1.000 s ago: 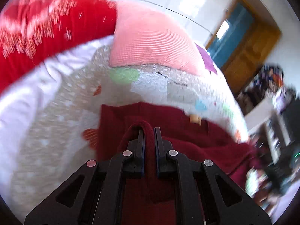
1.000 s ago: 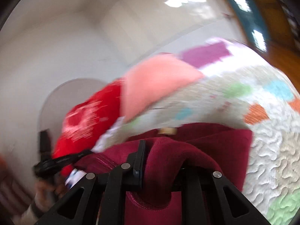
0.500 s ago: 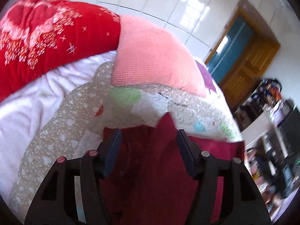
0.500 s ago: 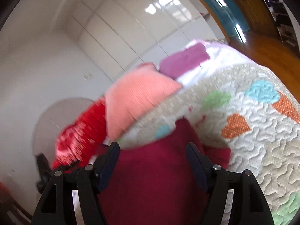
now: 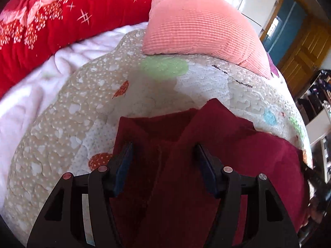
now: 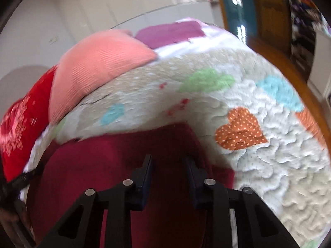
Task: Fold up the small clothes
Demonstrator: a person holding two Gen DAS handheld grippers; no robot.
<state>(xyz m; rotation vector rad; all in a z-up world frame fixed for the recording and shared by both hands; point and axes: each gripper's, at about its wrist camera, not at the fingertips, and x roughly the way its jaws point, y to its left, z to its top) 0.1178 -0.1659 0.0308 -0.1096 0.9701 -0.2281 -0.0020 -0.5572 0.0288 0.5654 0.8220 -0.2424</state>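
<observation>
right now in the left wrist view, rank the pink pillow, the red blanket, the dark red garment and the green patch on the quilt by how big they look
1. dark red garment, though it lies nearest the camera
2. red blanket and pink pillow: too alike to rank, and the blanket is cut off by the picture's edge
3. green patch, clearly smallest

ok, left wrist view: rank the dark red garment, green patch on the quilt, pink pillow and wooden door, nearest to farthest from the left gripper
From the left gripper:
1. dark red garment, lying directly under the open jaws.
2. green patch, on the quilt ahead of the garment.
3. pink pillow, just beyond the patch at the bed's far end.
4. wooden door, across the room, upper right.
</observation>
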